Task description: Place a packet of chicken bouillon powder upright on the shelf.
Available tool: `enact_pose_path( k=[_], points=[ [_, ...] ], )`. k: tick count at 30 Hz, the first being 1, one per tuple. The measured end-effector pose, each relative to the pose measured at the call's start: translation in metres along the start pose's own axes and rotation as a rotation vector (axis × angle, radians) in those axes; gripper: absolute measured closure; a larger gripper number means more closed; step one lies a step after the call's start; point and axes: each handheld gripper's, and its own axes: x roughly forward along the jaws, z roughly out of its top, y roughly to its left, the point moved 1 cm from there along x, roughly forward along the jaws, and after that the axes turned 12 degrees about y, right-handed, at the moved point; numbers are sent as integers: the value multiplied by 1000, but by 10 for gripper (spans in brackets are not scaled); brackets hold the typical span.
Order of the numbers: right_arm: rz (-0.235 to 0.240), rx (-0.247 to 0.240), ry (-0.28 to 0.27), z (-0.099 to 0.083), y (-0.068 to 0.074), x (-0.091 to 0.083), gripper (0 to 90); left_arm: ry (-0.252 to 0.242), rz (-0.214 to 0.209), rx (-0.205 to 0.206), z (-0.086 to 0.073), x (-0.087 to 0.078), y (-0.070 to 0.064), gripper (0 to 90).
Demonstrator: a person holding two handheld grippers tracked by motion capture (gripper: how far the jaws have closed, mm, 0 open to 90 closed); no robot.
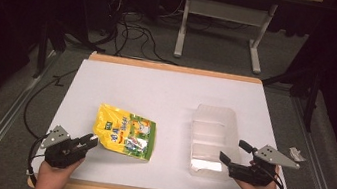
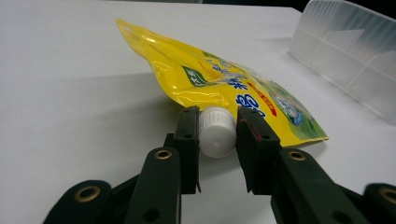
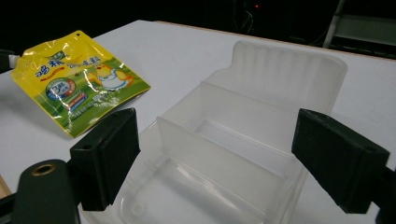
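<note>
- The left gripper point(image 2: 217, 133) has its two black jaws closed in on the white screw cap point(image 2: 215, 131) of a yellow spout pouch point(image 2: 219, 86); in the left gripper view the cap sits squarely between the pads, with the left pad touching it and the right one touching or a hair off.
- In my judgement the grasp is made or all but made, and the lift has not begun: the pouch lies flat on the white bench point(image 1: 167, 92), spout towards the person's left hand point(image 1: 55, 171).
- The right gripper point(image 3: 224, 158) is spread wide and holds nothing; its jaws stand to either side of the near end of a clear plastic divided tray point(image 3: 261, 140), seemingly ready to steady or grip it.
- Still to do, as I read it: raise the pouch by its cap, carry it across to the tray and set it in one of the compartments, which look unfilled.
- The pouch is glossy and soft-sided, yellow at the top with a green band below, blue and red lettering and a small cartoon figure; it looks partly filled and slightly puffed, with creases near the spout.
- It lies left of the tray and well apart from it, near the front half of the bench.
</note>
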Motion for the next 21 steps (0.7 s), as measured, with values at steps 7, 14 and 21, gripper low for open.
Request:
enact_pose_path(
  k=[7,14,21],
  points=[
    [-7,5,-11,-1,-1,-3,153,-38,-2,-3,6,-4,-7,711],
    [-9,7,-3,-1,-2,-2,154,-69,-8,-1,14,-6,-12,715],
    [-13,13,-9,-2,-2,-4,154,-107,-23,-6,20,-8,-20,716]
  ],
)
